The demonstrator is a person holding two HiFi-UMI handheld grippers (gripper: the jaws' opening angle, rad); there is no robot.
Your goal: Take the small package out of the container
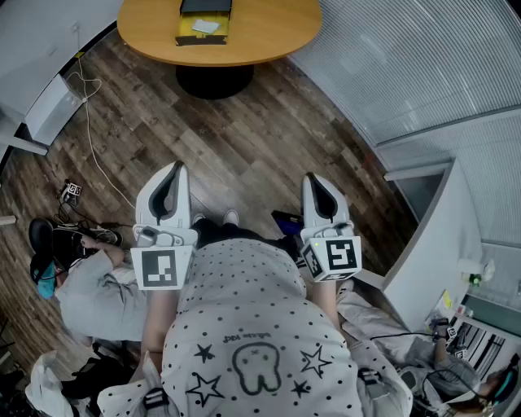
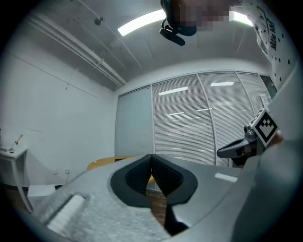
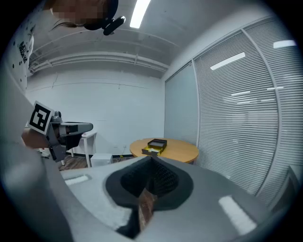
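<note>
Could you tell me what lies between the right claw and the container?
Head view: only bare wood floor and tabletop separate right claw from container.

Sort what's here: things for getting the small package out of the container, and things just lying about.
Job: container, pale package in it, round table, left claw, right claw (both shut, empty).
Lying about: floor cable, white desk.

No readable text — small print on the shirt is too blurred.
</note>
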